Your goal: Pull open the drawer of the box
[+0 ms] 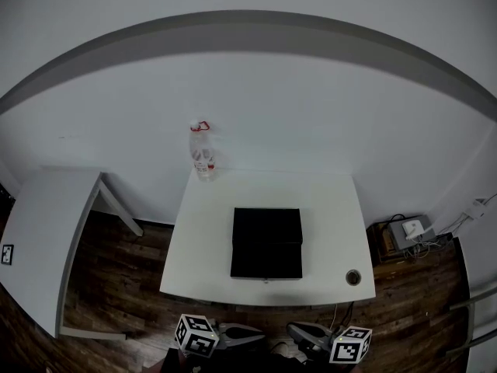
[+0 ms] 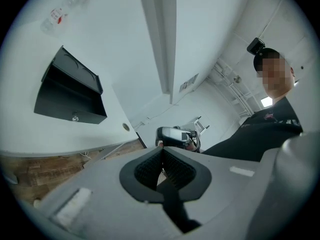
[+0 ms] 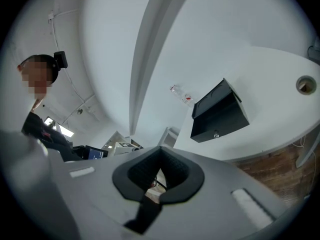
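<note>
Black box (image 1: 267, 243), drawer (image 3: 222, 126) edges indistinct, L tongs (image 2: 161, 151), R tongs (image 3: 160, 152) closed

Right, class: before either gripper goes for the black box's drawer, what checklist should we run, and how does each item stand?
1. Drawer shut, its knob facing the person: ok.
2. Left gripper open to take the knob: not ok; jaws together, nothing between them.
3. Right gripper open: not ok; jaws together, nothing between them.
4. Grippers up at the black box: not ok; both are held short of the table.
5. Bottle apart from the box: ok.
6. Drawer slides freely: cannot tell.
</note>
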